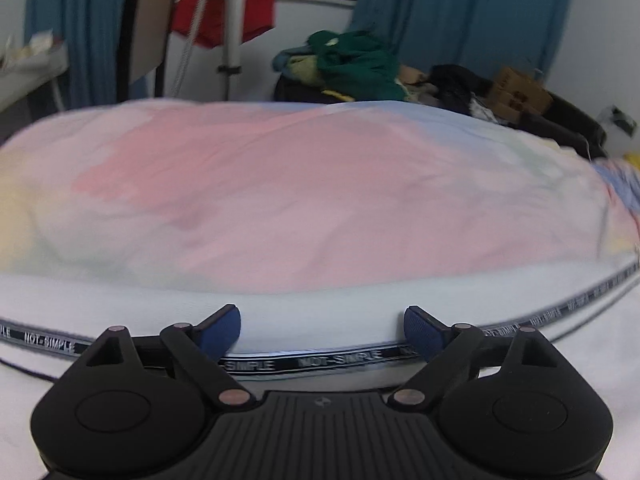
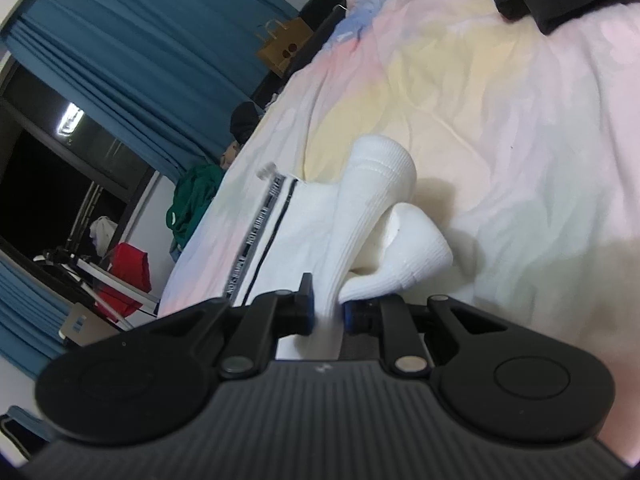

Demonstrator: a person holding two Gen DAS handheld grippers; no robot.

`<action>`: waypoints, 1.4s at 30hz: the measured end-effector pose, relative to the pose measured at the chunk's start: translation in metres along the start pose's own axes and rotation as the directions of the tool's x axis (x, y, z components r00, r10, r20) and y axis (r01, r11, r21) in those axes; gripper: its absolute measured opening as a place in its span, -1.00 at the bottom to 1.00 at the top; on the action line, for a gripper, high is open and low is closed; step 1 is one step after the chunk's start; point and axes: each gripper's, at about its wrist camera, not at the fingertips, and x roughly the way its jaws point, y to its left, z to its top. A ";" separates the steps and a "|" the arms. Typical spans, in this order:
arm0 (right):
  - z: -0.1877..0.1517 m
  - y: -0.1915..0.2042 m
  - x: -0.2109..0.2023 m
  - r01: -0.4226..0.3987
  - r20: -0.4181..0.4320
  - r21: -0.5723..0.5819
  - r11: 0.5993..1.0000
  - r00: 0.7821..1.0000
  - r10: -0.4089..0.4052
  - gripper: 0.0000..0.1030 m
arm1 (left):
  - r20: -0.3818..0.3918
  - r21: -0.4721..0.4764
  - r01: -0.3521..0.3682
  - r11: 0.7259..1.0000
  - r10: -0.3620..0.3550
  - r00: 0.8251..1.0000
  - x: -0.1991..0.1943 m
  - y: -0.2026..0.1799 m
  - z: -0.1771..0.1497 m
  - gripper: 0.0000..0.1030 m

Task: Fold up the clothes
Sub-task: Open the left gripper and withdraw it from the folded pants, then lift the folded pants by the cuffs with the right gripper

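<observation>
The left gripper (image 1: 322, 330) sits low in the frame with its blue-padded fingers (image 1: 222, 330) spread wide apart, holding nothing, just above a white garment with a black-and-white lettered stripe (image 1: 320, 332) that lies across the bottom of the view on a bed with a pastel pink, yellow and blue cover (image 1: 280, 184). In the right wrist view, the right gripper (image 2: 328, 312) has its fingers pinched tight on a white ribbed cuff (image 2: 360, 216) of the same garment, lifted at frame centre above the cover. A heap of green clothing (image 1: 356, 64) lies beyond the bed, upper centre, before blue curtains (image 1: 460, 12).
</observation>
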 end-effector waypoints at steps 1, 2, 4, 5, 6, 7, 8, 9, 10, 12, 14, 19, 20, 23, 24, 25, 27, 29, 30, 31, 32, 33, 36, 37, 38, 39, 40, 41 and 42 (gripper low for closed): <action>0.000 0.000 0.000 0.001 -0.001 0.001 1.000 1.000 -0.001 -0.68 | 0.005 -0.013 0.016 1.000 -0.016 1.000 -0.002 0.006 0.000 0.75; -0.001 -0.001 0.001 0.002 -0.002 0.002 1.000 1.000 -0.002 -0.68 | 0.011 -0.013 0.022 1.000 -0.022 1.000 -0.006 0.011 -0.001 0.75; -0.001 -0.002 0.001 0.005 -0.004 0.006 1.000 1.000 -0.005 -0.68 | 0.010 0.013 0.009 1.000 -0.010 1.000 -0.019 0.020 -0.003 0.75; -0.002 -0.002 0.001 0.006 -0.005 0.008 1.000 1.000 -0.006 -0.68 | 0.010 0.026 0.003 1.000 -0.003 1.000 -0.025 0.024 -0.005 0.75; -0.002 -0.003 0.001 0.007 -0.006 0.009 1.000 1.000 -0.007 -0.68 | 0.012 0.037 0.000 0.999 0.000 1.000 -0.034 0.029 -0.007 0.75; -0.002 -0.004 0.002 0.009 -0.007 0.011 1.000 1.000 -0.008 -0.68 | 0.011 0.047 -0.007 0.999 0.007 1.000 -0.044 0.035 -0.010 0.75; -0.003 -0.004 0.002 0.010 -0.008 0.013 1.000 1.000 -0.010 -0.68 | 0.008 0.055 -0.023 0.998 0.023 1.000 -0.058 0.043 -0.015 0.75; -0.003 -0.005 0.002 0.011 -0.010 0.015 1.000 1.000 -0.011 -0.68 | 0.011 0.053 -0.040 0.998 0.040 0.999 -0.072 0.052 -0.019 0.75; -0.003 -0.004 0.002 0.012 -0.013 0.014 1.000 1.000 -0.012 -0.68 | 0.013 0.051 -0.057 0.997 0.057 0.998 -0.086 0.060 -0.023 0.75; -0.003 -0.004 0.001 0.014 -0.018 0.018 1.000 1.000 -0.014 -0.68 | 0.015 0.053 -0.096 0.994 0.095 0.995 -0.116 0.076 -0.033 0.75; -0.003 -0.001 0.000 0.023 -0.019 0.010 1.000 1.000 -0.023 -0.68 | 0.022 0.057 -0.142 0.988 0.141 0.990 -0.146 0.092 -0.044 0.75; -0.002 0.007 -0.004 0.033 -0.008 0.005 0.999 0.999 -0.033 -0.68 | 0.055 0.018 -0.183 0.983 0.182 0.982 -0.194 0.130 -0.065 0.76; -0.002 0.010 -0.005 0.031 -0.002 0.000 1.000 1.000 -0.031 -0.68 | 0.057 -0.003 -0.185 0.983 0.184 0.981 -0.199 0.136 -0.068 0.76; -0.002 0.019 -0.010 0.028 0.019 -0.040 0.999 0.999 -0.027 -0.68 | 0.054 -0.007 -0.218 0.976 0.218 0.975 -0.190 0.143 -0.080 0.76; -0.002 0.023 -0.012 0.027 0.028 -0.059 0.998 0.999 -0.026 -0.68 | 0.058 0.009 -0.249 0.969 0.248 0.967 -0.184 0.140 -0.085 0.75; -0.003 0.027 -0.013 0.028 0.035 -0.081 0.996 0.999 -0.025 -0.68 | 0.064 0.031 -0.279 0.960 0.277 0.959 -0.179 0.137 -0.089 0.77; -0.003 0.035 -0.016 0.032 0.050 -0.125 0.992 0.998 -0.026 -0.68 | 0.090 0.076 -0.317 0.945 0.310 0.946 -0.172 0.123 -0.099 0.80; -0.004 0.043 -0.020 0.027 0.067 -0.156 0.987 0.998 -0.017 -0.68 | 0.094 0.099 -0.314 0.944 0.306 0.948 -0.173 0.118 -0.103 0.80; -0.004 0.047 -0.022 0.023 0.074 -0.170 0.985 0.997 -0.011 -0.68 | 0.096 0.110 -0.312 0.944 0.303 0.948 -0.174 0.116 -0.105 0.80; -0.004 0.051 -0.024 0.019 0.083 -0.186 0.982 0.997 -0.003 -0.68 | 0.097 0.109 -0.311 0.944 0.301 0.949 -0.175 0.117 -0.106 0.80; -0.005 0.056 -0.026 0.016 0.092 -0.208 0.978 0.996 0.003 -0.68 | 0.097 0.108 -0.309 0.945 0.299 0.949 -0.176 0.117 -0.107 0.80; -0.006 0.061 -0.028 0.014 0.102 -0.232 0.973 0.995 0.010 -0.68 | 0.098 0.107 -0.307 0.946 0.297 0.950 -0.177 0.118 -0.108 0.80; -0.010 0.080 -0.033 0.015 0.131 -0.326 0.945 0.991 0.029 -0.68 | 0.098 0.099 -0.300 0.949 0.291 0.952 -0.180 0.120 -0.110 0.80; -0.012 0.086 -0.035 0.014 0.139 -0.352 0.936 0.990 0.038 -0.68 | 0.098 0.100 -0.300 0.949 0.290 0.952 -0.180 0.120 -0.111 0.81; -0.014 0.092 -0.038 0.012 0.146 -0.377 0.926 0.988 0.047 -0.68 | 0.098 0.101 -0.297 0.950 0.287 0.953 -0.180 0.121 -0.110 0.81; -0.016 0.098 -0.041 0.011 0.153 -0.397 0.918 0.987 0.054 -0.68 | 0.098 0.101 -0.294 0.950 0.284 0.954 -0.180 0.121 -0.109 0.81; -0.019 0.105 -0.045 0.010 0.161 -0.417 0.909 0.985 0.063 -0.68 | 0.101 0.099 -0.287 0.953 0.277 0.956 -0.181 0.123 -0.110 0.81; -0.021 0.112 -0.048 0.007 0.167 -0.435 0.900 0.983 0.073 -0.68 | 0.101 0.100 -0.280 0.955 0.270 0.958 -0.182 0.125 -0.110 0.81; -0.025 0.121 -0.053 -0.001 0.174 -0.459 0.889 0.981 0.091 -0.68 | 0.099 0.104 -0.275 0.956 0.265 0.959 -0.183 0.125 -0.110 0.81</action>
